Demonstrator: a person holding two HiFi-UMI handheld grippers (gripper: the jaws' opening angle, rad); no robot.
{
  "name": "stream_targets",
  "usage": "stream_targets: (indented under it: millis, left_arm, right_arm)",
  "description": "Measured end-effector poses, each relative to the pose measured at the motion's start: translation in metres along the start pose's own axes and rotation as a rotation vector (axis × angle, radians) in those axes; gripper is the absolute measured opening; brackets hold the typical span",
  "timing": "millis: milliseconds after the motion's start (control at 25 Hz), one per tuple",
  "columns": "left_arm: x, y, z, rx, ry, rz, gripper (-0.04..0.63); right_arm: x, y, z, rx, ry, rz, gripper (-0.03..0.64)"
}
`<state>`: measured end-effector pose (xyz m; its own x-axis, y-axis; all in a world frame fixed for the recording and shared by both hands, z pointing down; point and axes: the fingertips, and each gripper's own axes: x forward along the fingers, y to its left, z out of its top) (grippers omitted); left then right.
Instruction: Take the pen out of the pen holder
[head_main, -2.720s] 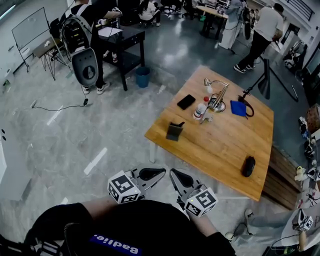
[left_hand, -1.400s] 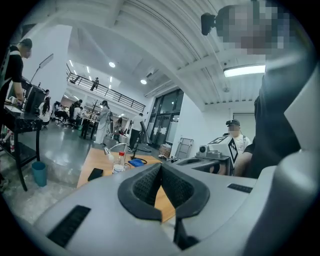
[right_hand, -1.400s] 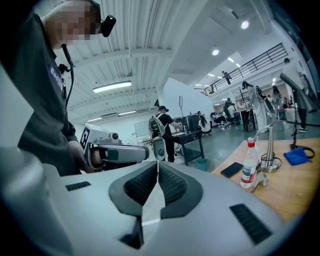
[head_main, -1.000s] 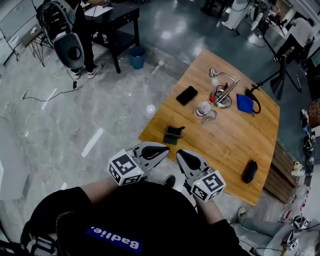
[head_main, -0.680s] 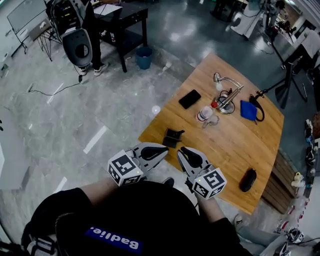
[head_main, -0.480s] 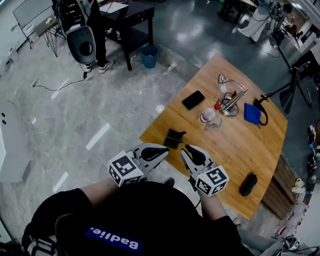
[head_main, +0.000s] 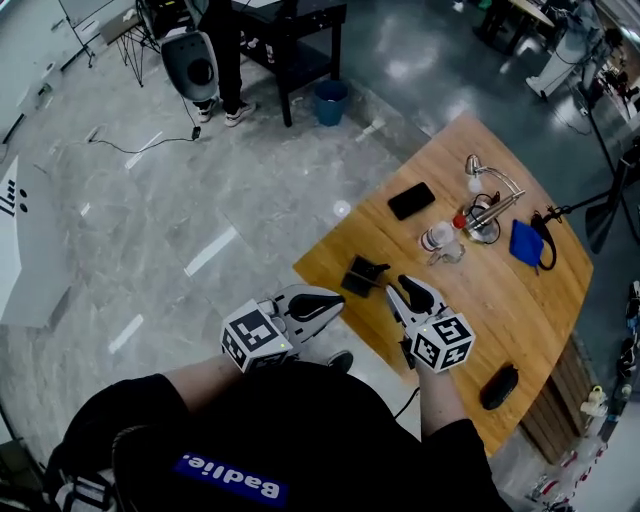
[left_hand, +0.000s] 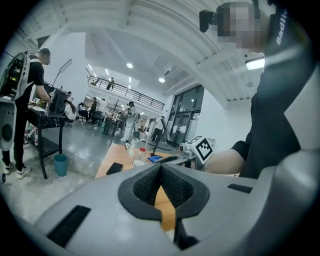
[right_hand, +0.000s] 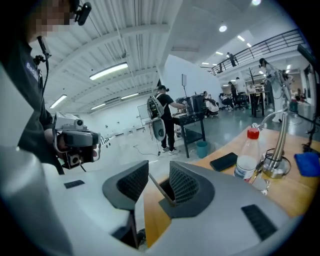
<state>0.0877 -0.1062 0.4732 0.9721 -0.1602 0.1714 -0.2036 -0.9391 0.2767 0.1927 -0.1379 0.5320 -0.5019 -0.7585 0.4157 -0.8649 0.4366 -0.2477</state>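
The dark pen holder (head_main: 362, 277) stands near the wooden table's (head_main: 520, 310) near-left corner, with a dark pen sticking out of it toward the right. My right gripper (head_main: 403, 283) hovers just to the right of it. Its jaws are opening with a clear gap and nothing between the pads. In the right gripper view the pen holder (right_hand: 166, 189) shows through the gap of the right gripper (right_hand: 159, 175), a little beyond the tips. My left gripper (head_main: 335, 300) hangs off the table's edge over the floor. In its own view the left gripper (left_hand: 161, 167) is shut and empty.
Farther along the table lie a black phone (head_main: 411, 200), a red-capped bottle (head_main: 440, 235), a desk lamp (head_main: 490, 195), a blue pouch (head_main: 525, 243) and a black oval case (head_main: 498, 386). A blue bin (head_main: 329, 102) and a dark desk stand on the floor beyond.
The person has stepped closer to the table. My right gripper has moved forward and down over the table's edge to beside the pen holder. The left gripper has stayed about where it was.
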Motion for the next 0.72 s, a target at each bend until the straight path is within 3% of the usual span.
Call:
stream_targets:
  millis: [720]
  left_arm:
    - [-0.026,0.024,-0.012,-0.048,0.017,0.095,0.009]
  right_arm:
    - [0.064,-0.066,-0.064,0.12,0.248,-0.028,0.117]
